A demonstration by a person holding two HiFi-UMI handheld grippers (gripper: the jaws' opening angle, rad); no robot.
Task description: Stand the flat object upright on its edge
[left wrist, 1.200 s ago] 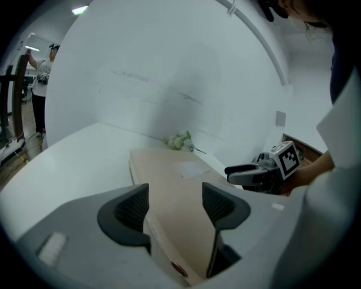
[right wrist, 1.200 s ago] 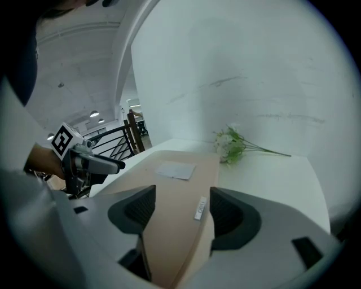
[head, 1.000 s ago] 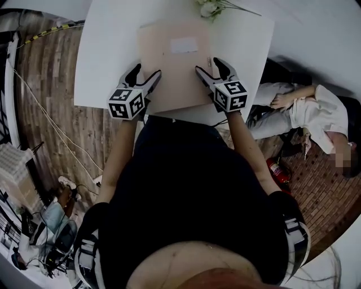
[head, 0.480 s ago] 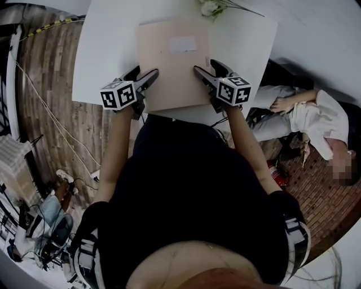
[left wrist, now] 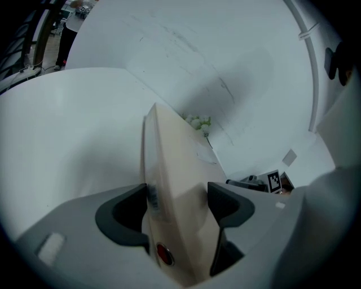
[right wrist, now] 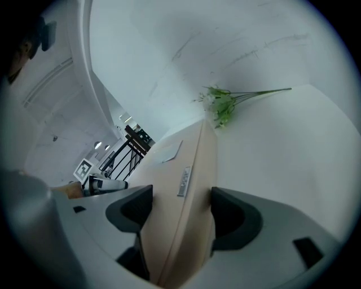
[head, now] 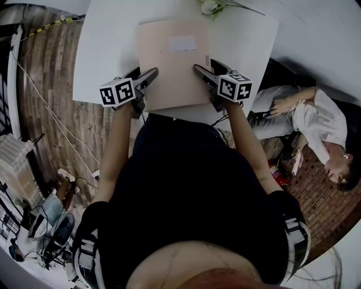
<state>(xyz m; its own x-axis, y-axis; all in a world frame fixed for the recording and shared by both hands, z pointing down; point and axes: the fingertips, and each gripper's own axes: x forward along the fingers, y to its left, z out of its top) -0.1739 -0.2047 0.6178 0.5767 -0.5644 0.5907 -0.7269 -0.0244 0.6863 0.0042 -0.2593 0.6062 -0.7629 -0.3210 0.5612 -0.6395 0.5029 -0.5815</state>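
Head view: your envelope (head: 172,68) is not yet upright on the bench (head: 107,45).
Left tool (left wrist: 177,200): gripping it, jaws just widened.
Right tool (right wrist: 180,211): gripping it.

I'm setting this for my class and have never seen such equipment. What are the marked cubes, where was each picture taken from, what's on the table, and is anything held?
No robot here: a person at a white table holds a two-fingered hand tool in each hand, the left gripper and the right gripper. The marked cubes are parts of them. The head view looks down from the person's head; each gripper view looks along that tool's fingers. On the table lie a flat beige package, broad face up, and flowers at the far edge. Each gripper's fingers appear closed on a side edge of the package; the left ones have just been opening slightly.
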